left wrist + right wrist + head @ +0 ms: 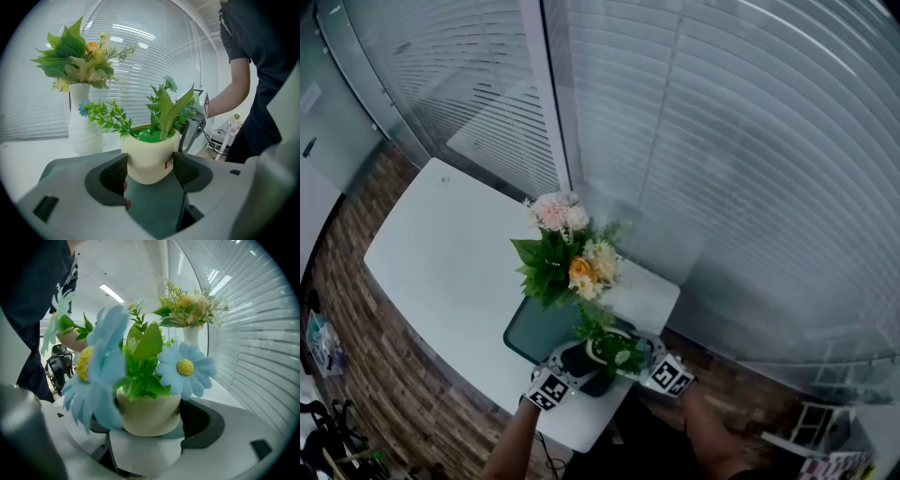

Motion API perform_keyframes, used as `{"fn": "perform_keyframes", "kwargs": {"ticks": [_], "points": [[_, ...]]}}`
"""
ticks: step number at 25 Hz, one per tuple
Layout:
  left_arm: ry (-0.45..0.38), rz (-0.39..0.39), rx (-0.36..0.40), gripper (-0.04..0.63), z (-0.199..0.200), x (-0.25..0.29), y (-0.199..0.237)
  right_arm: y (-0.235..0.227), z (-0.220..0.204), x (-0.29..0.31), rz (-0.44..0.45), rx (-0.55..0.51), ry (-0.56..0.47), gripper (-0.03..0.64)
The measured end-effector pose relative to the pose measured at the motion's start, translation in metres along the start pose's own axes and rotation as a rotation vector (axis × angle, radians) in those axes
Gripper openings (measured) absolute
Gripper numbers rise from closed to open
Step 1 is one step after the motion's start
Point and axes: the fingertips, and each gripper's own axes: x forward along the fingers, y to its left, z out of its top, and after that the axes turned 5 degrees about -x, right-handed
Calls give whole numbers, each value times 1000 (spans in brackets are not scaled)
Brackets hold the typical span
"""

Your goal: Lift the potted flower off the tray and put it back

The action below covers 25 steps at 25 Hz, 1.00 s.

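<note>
Desk (pixel 441 253): white and broad. It carries everything, so I judge there is room to lift straight up and set back down on the same spot.
Vase of flowers (pixel 84 126): stands just beyond the pot, and its leaves spread above. I should rise vertically and not drift toward it.
Tray (pixel 534 333): dark green. The potted flower stands at its near corner, but I cannot tell whether the base has left the surface yet.
Potted flower (pixel 147 150): a cream pot that narrows toward the base and has tall soft stems. The step calls for a firm, even squeeze at mid-height and no tilt, or it may slip downward.
Left claw (pixel 149 169): comes in low from my left, with both pads pressed against opposite sides of the pot.
Right claw (pixel 149 420): faces it from the opposite side and is closed on the same pot. A blue daisy partly hides one pad.
Pose: both forearms reach forward, close together, and the claws are roughly level.
</note>
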Motion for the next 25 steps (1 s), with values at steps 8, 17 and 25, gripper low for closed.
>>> {"fn": "perform_keyframes", "kwargs": {"ticks": [8, 17, 25], "points": [[-28, 12, 41, 291, 16, -21, -14, 15, 19, -15, -12, -29, -22, 380], [-63, 8, 60, 293, 33, -52, -41, 46, 45, -38, -52, -43, -40, 380], [-93, 5, 93, 291, 46, -76, -67, 72, 65, -61, -86, -65, -61, 380]]}}
